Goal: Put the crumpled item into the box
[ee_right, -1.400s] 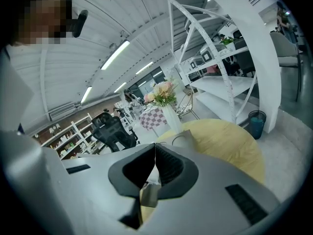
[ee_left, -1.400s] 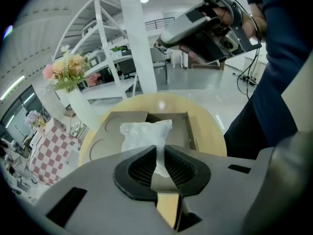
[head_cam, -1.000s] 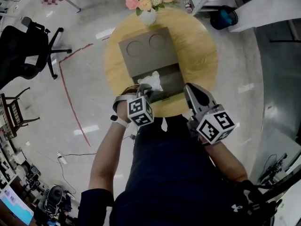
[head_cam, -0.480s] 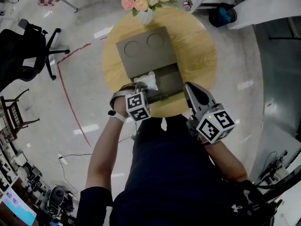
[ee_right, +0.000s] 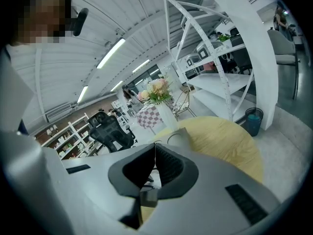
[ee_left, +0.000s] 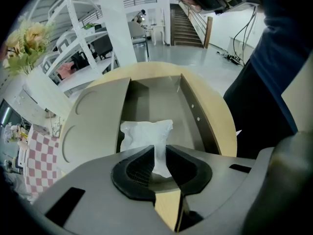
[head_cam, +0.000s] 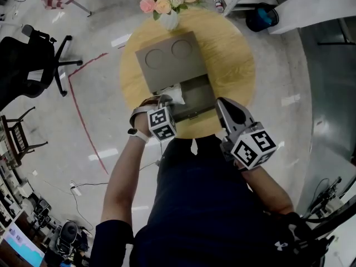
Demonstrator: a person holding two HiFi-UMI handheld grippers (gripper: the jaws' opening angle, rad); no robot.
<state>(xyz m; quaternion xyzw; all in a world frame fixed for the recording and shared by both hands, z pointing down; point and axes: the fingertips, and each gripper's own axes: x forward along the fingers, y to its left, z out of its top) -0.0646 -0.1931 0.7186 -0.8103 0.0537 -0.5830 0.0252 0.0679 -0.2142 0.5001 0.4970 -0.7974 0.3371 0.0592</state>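
Observation:
The crumpled item [head_cam: 177, 95] is a white wad of paper or plastic. In the left gripper view the crumpled item [ee_left: 145, 133] lies low in the open compartment of the grey box [ee_left: 164, 94], against its left wall. My left gripper [ee_left: 160, 156] is over the box's near edge, its jaws opening, with a tail of the item still pinched between the pads. In the head view the left gripper [head_cam: 166, 102] is at the box [head_cam: 196, 88]. My right gripper [head_cam: 223, 107] hovers off the table's near right edge, shut and empty, also seen as the right gripper [ee_right: 155, 152].
The box's flat lid part [head_cam: 167, 57], with two round recesses, lies behind the compartment on the round wooden table [head_cam: 233, 54]. A vase of flowers [head_cam: 167, 7] stands at the table's far edge. A black office chair [head_cam: 30, 54] is on the floor at left.
The left gripper has moved a little forward and down with the crumpled item, which now sits lower in the box's compartment. The right gripper has barely moved.

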